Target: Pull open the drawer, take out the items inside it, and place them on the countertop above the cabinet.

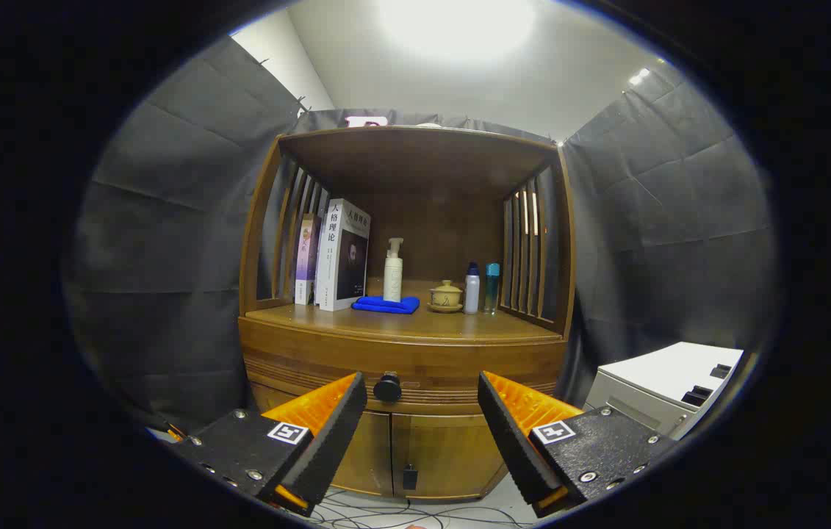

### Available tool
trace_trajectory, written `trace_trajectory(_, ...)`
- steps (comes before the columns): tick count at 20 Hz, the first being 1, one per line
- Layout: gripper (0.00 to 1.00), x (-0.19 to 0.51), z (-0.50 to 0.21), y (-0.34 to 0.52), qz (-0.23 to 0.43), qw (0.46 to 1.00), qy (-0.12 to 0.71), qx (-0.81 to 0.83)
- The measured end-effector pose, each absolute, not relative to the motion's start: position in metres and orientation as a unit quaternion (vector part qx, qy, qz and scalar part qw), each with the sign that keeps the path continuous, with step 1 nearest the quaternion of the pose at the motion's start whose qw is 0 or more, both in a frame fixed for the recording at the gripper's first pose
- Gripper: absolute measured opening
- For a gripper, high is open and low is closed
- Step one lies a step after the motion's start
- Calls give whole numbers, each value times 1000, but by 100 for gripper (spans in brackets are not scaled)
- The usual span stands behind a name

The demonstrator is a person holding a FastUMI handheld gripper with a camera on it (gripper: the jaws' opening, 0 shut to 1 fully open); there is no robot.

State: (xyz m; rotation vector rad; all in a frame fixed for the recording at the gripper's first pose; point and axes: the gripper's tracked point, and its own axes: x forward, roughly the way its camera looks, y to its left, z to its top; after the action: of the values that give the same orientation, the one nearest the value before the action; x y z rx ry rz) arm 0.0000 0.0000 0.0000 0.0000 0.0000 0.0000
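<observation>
Gripper view: fingers (422,400) spread wide, drawer knob (387,387) beyond, untouched.

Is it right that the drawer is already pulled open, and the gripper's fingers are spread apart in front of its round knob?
Not quite. In the gripper view the drawer is closed, flush with the cabinet front. The rest holds: the gripper is open, fingers spread apart, with the round knob just ahead between them.
</observation>
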Motion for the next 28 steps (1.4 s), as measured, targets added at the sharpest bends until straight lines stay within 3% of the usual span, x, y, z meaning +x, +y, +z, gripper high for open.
trace_trajectory(20,95,4,-2,7,10,1000,9,6)
trace_trajectory(28,95,46,13,7,4,1000,-2,10)
